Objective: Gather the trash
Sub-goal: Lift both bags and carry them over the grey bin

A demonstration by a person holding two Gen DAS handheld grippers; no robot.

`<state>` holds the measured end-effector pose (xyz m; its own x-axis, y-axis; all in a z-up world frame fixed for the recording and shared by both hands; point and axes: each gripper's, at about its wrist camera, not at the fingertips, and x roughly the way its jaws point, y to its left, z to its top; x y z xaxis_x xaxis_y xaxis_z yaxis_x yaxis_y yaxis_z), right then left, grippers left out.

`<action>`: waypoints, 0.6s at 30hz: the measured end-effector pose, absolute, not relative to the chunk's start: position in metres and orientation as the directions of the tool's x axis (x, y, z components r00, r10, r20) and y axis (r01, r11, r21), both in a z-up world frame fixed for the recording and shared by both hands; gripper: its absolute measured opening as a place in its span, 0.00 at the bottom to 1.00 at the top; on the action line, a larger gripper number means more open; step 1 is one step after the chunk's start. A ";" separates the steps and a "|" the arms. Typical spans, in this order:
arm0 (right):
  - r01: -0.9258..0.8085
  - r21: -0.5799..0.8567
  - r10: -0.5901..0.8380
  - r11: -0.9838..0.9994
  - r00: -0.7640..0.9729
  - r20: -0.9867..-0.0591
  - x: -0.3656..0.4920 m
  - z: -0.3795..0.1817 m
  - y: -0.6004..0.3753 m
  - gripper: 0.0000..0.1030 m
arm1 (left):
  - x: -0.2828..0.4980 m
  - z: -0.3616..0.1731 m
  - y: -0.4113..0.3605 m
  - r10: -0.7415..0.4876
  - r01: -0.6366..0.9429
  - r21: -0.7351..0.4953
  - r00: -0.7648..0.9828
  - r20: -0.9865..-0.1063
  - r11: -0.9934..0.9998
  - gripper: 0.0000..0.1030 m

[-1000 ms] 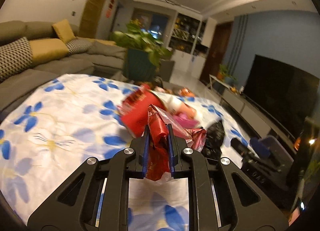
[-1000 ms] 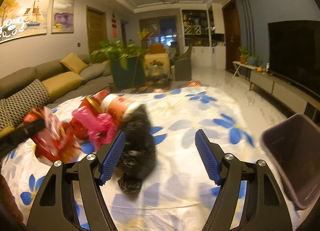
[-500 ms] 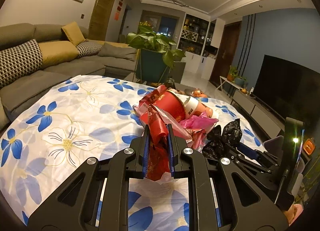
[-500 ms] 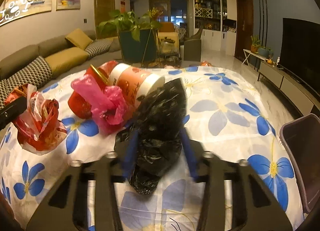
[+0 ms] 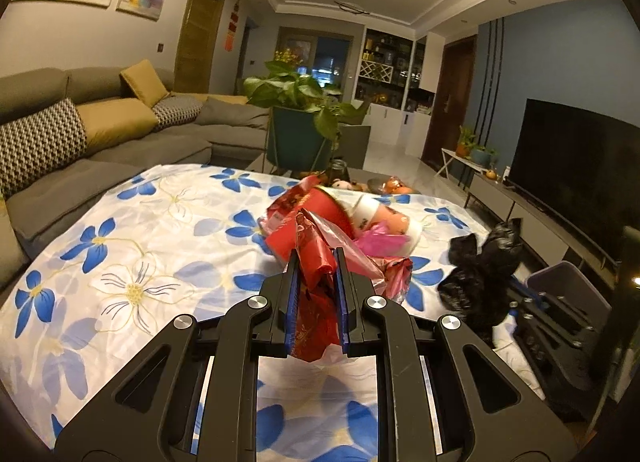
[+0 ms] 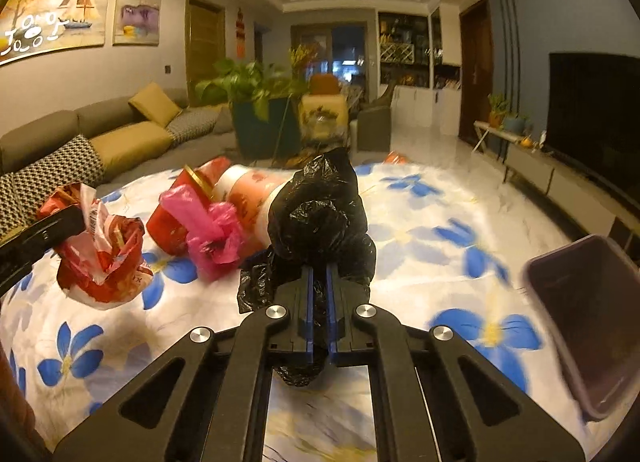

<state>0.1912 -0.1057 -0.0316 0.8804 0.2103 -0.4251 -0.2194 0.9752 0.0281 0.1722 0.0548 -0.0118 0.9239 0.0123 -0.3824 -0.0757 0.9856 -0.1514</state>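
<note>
Left hand-held gripper (image 5: 316,286): its blue pads are pressed onto a crumpled red plastic wrapper (image 5: 316,290), which it holds pinched between them, above the flowered cloth (image 5: 132,246).
Right hand-held gripper (image 6: 319,302): its two fingers are almost together and pinch a black plastic bag (image 6: 320,218); the bag bulges up over the fingertips and a small part hangs under them.
Red plastic wrapper, right wrist view (image 6: 102,258): to the left of the black plastic bag, hanging from the left gripper, clear of the cloth.
Trash pile: a pink plastic bag (image 6: 212,234), a red carton (image 6: 172,218) and a white and orange cup (image 6: 250,198) lying on its side; all sit just left of and behind the black plastic bag, touching one another.
Bin (image 6: 588,322): a dark open container to the right of the black plastic bag, at the edge of the cloth, well apart from the pile.
Flowered cloth: white with blue flowers; it covers the worktop under the black plastic bag.
Sofa (image 5: 100,134): grey with yellow cushions, far left of the black plastic bag, behind the cloth.
</note>
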 end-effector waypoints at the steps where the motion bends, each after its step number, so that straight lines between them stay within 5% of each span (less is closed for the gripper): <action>1: -0.213 0.024 0.203 0.977 0.887 -0.415 0.186 -0.029 -0.112 0.06 | 0.171 -0.011 0.051 0.011 -0.072 -0.148 0.924 -0.382 0.986 0.15; 18: -0.072 0.027 0.077 0.997 0.951 -0.298 0.139 -0.003 -0.202 0.06 | 0.175 0.004 -0.044 -0.086 0.052 -0.101 0.926 -0.368 0.994 0.15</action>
